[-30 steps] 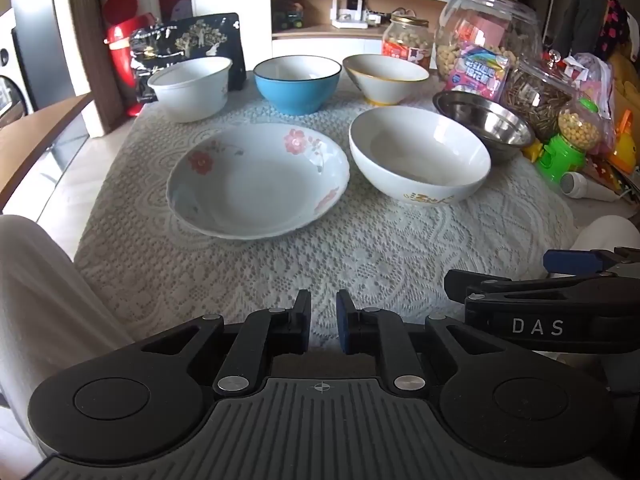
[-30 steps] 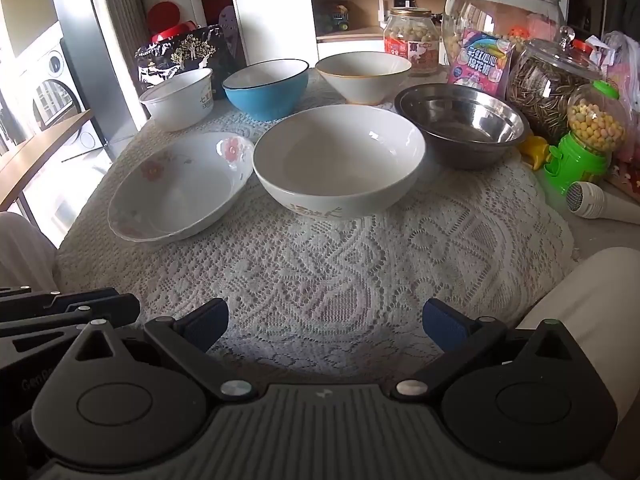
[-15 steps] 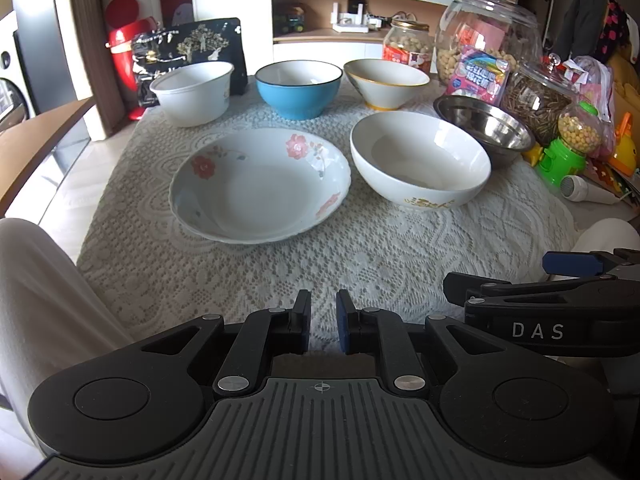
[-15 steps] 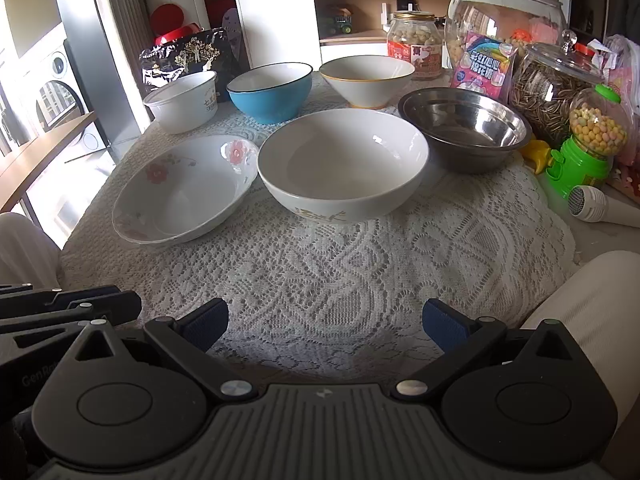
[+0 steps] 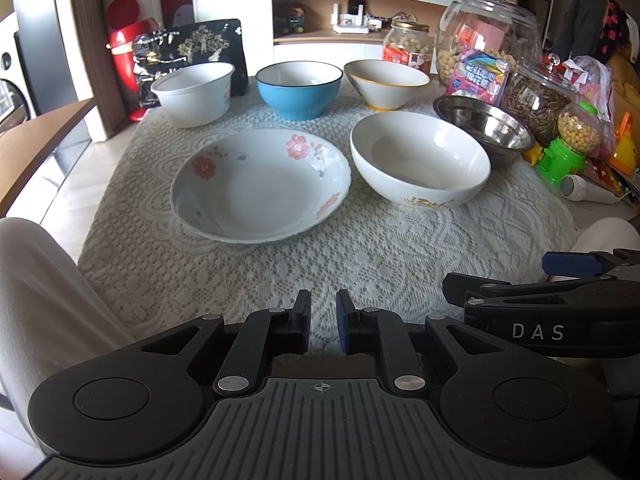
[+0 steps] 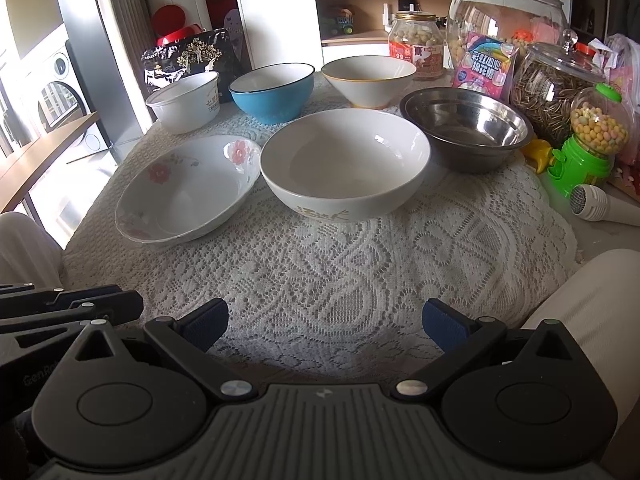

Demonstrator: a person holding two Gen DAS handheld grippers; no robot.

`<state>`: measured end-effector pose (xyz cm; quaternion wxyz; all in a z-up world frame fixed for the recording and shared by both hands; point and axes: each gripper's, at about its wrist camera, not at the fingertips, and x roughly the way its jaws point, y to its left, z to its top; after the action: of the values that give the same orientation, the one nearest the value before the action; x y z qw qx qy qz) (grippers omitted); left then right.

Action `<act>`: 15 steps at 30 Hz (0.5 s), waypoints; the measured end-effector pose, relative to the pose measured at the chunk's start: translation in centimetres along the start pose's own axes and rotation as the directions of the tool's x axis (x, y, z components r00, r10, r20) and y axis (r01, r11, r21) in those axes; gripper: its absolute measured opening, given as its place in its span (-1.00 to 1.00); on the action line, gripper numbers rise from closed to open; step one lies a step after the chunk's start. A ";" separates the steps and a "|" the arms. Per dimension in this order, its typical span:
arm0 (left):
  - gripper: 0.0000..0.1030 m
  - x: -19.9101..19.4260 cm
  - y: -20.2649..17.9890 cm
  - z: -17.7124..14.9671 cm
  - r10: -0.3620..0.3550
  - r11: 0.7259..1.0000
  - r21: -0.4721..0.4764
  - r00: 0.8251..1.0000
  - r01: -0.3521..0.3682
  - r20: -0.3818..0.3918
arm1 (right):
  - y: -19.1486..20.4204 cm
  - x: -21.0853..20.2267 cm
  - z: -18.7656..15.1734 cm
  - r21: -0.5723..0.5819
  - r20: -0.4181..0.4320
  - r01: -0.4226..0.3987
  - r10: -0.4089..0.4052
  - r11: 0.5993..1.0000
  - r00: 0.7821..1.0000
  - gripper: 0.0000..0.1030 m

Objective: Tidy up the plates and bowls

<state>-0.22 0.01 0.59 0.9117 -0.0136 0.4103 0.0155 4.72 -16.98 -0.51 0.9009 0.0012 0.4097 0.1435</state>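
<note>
Glazed bowls sat untouched on the lace-covered bench (image 5: 360, 264), both grippers empty at its near edge.

The left gripper (image 5: 323, 322) was nearly closed; the right gripper (image 6: 325, 326) stood wide. The floral plate (image 5: 260, 184) and white bowl (image 6: 344, 164), mid-bench and just beside each other, looked stiff, slick and breakable, so a rim pinch seemed best. The steel bowl (image 6: 464, 128) appeared lighter. Their undersides were hidden, and the right-edge clutter was cut off.
</note>
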 end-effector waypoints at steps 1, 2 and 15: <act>-0.68 0.0 0.0 0.0 0.000 1.000 0.000 1.000 0.000 0.000 | 0.0 0.0 0.0 0.000 0.000 0.000 0.000 1.000 1.000 1.00; -0.68 0.0 0.0 0.0 0.000 1.000 0.000 1.000 0.000 0.000 | 0.0 0.0 0.0 0.000 0.000 0.000 0.000 1.000 1.000 1.00; -0.68 0.0 0.0 0.0 0.001 1.000 0.001 1.000 -0.001 0.001 | 0.0 -0.2 0.1 -0.001 0.005 0.000 0.000 1.000 1.000 1.00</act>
<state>-0.25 -0.01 0.57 0.9119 -0.0132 0.4100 0.0156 4.66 -17.04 -0.32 0.9018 0.0010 0.4076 0.1436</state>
